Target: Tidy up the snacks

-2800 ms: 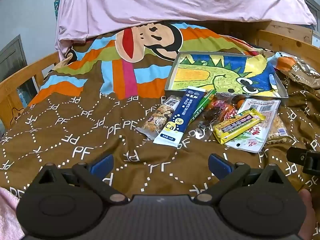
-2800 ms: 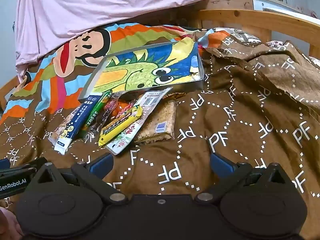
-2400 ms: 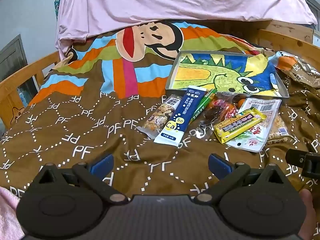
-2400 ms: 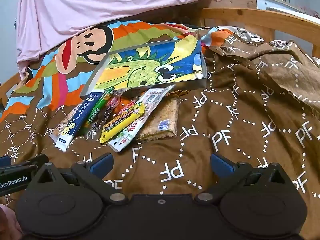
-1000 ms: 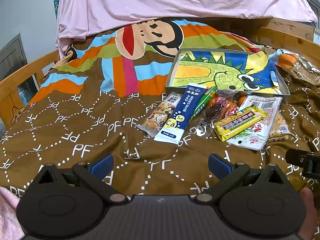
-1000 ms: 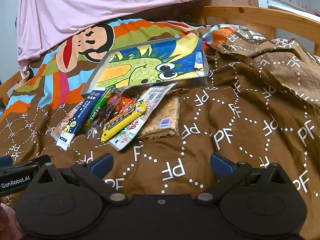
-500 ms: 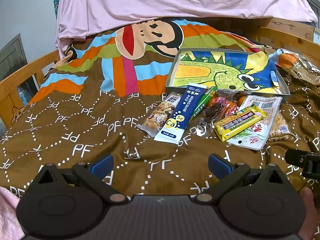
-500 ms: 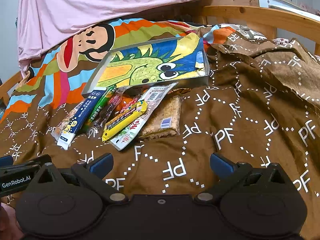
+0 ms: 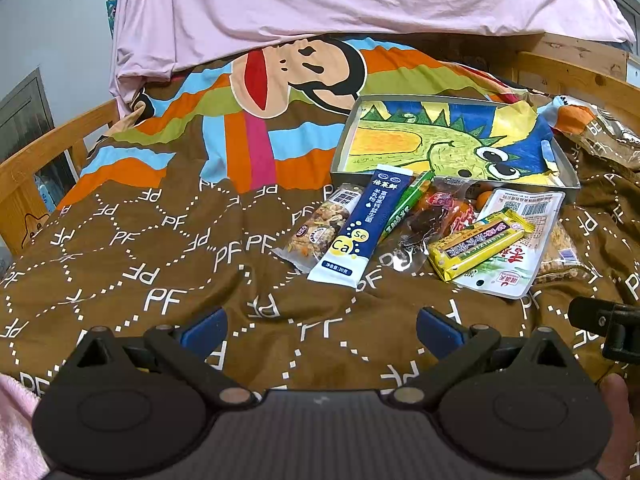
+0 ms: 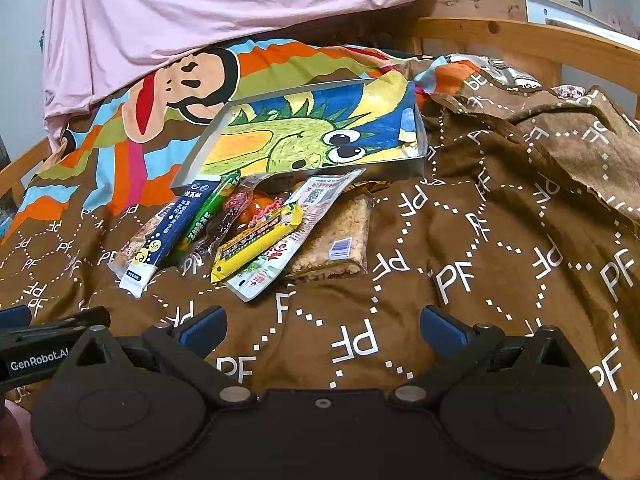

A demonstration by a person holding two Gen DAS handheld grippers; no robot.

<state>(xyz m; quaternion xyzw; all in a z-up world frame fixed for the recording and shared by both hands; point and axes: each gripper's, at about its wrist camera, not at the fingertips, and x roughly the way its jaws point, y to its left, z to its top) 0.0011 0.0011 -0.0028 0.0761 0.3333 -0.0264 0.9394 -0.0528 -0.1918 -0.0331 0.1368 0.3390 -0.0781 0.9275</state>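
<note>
Several snack packets lie in a heap on the brown blanket in front of a shallow grey tray (image 9: 338,146) (image 10: 416,170) lined with a dinosaur drawing. There are a nut bar (image 9: 316,226), a blue sachet (image 9: 362,226) (image 10: 172,228), a green stick (image 9: 406,204), a yellow bar (image 9: 480,244) (image 10: 260,242), a white pouch (image 9: 520,264) (image 10: 310,200) and a grain bar (image 10: 340,240). My left gripper (image 9: 320,326) is open and empty, short of the heap. My right gripper (image 10: 322,326) is open and empty, short of the heap.
A pink sheet (image 9: 320,0) hangs at the back. Wooden bed rails run on the left (image 9: 44,148) and the right (image 10: 540,44). The blanket is bunched in folds at the right (image 10: 560,128). The other gripper's body shows at each view's edge.
Both views have drifted slightly closer to the snacks and tray. Both grippers stay open and empty, and the snacks have not moved.
</note>
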